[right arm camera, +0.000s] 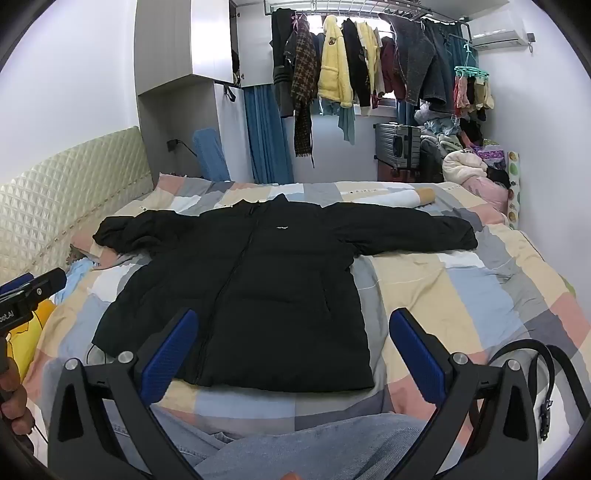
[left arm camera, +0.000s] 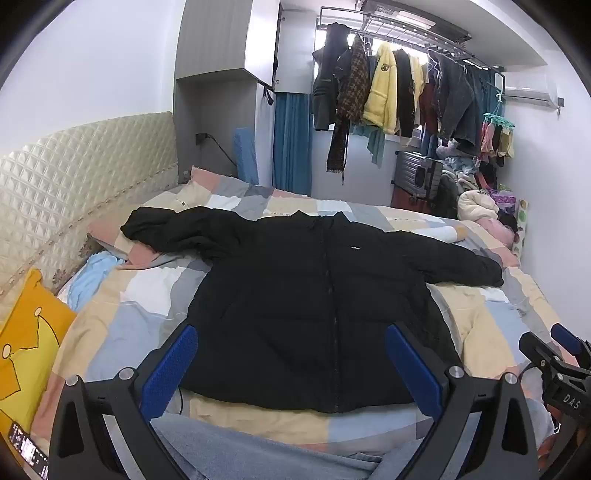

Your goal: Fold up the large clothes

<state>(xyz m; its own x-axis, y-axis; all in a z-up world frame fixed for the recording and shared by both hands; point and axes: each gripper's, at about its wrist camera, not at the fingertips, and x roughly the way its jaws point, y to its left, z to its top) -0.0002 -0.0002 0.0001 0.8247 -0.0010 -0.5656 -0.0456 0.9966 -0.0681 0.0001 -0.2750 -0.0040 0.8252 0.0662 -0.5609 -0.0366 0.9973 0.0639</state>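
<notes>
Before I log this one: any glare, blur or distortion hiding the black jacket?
Left wrist view: heavy fisheye bend and dark corners, window blown out behind the hanging clothes, black jacket sharp but its folds barely readable. Right wrist view: same curvature, jacket sharp, evenly lit.

Home bedroom: a bed (left arm camera: pixel 155 295) with quilted headboard (left arm camera: pixel 74 177), clothes rack (right arm camera: pixel 369 11) of hung garments, wall air conditioner (right arm camera: pixel 495 33), suitcase (right arm camera: pixel 397 146).

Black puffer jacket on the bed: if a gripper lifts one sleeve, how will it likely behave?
The black puffer jacket lies limp and spread flat on the bedspread, so it should drape rather than hold shape. Its quilted bulk suggests it is light for its size. The lifted sleeve would probably drag the body along.
</notes>
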